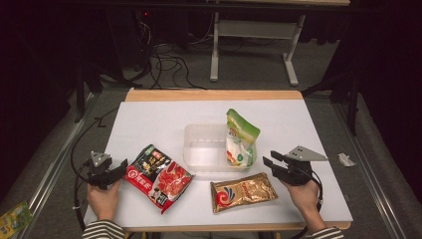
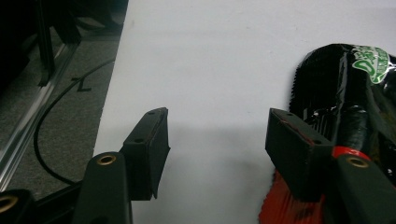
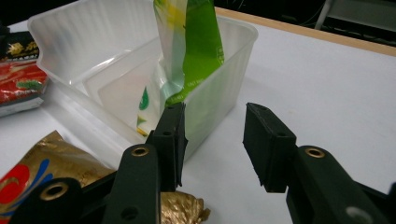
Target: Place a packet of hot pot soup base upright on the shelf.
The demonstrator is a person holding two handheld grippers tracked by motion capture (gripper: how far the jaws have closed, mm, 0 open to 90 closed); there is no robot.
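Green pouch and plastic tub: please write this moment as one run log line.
green pouch: leaning in plastic tub | right gripper: open, beside tub, nothing between jaws | left gripper: open, beside red-black packet | gold packet: on table

White table (image 1: 149,114) with wood edge on grey carpet (image 1: 249,64). Beyond it: cables (image 1: 169,62) on the floor, white desk frame (image 1: 254,35). Surroundings dark; metal rail (image 1: 50,169) along the left side.

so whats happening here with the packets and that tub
A person holds a tool in each hand at a white table. A green packet already leans in the clear tub. The right tool sits open beside the tub, gripping nothing. The left tool rests open next to the red-and-black packet. The gold packet lies on the table.
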